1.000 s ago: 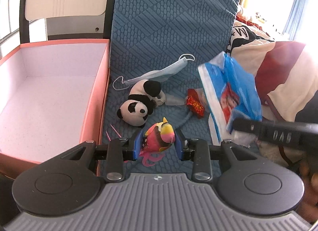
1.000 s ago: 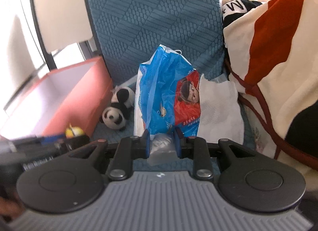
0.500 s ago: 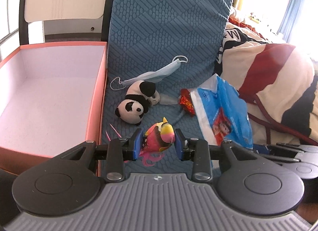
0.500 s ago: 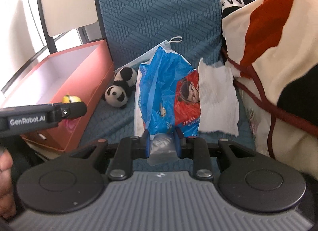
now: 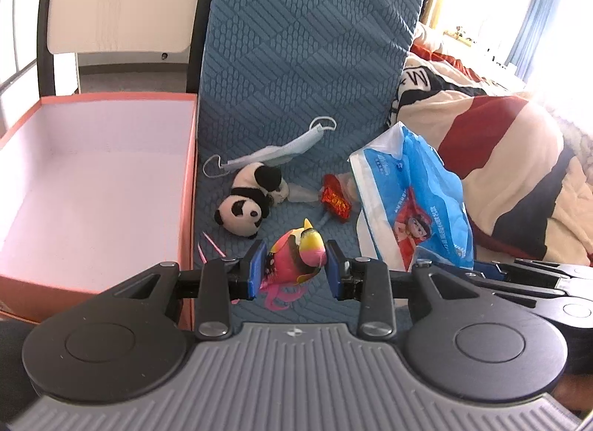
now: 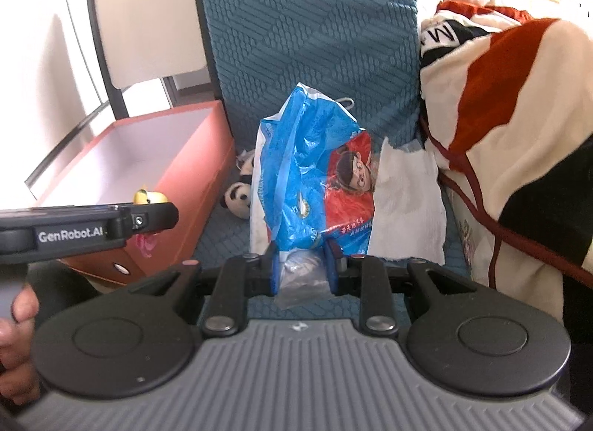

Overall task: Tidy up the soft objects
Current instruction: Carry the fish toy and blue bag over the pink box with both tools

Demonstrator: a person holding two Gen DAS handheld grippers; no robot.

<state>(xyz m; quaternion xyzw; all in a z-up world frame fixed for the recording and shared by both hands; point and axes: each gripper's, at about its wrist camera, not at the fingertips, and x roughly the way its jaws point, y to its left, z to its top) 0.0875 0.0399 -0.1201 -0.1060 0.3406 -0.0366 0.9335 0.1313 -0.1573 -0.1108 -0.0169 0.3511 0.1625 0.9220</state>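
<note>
Left gripper [image 5: 294, 269] clamped on bird toy [image 5: 294, 258], held above mat near box [image 5: 92, 186]. Right gripper [image 6: 301, 269] clamped on bag [image 6: 311, 175]. Advice: carry clear over rim before release.

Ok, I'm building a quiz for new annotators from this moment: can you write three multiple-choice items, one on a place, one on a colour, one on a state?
1. Where does the panda plush lie?
A. inside the box
B. on the blue mat beside the box
C. on the blanket

2. What colour is the outside of the storage box?
A. orange
B. green
C. black

3. What is the left gripper doing?
A. standing open and bare
B. shut on the face mask
C. shut on the pink and yellow toy

Answers:
1 B: the panda rests on the patterned blue mat, just right of the box wall.
2 A: the box's walls and rim are orange.
3 C: both jaws press the toy's sides.
</note>
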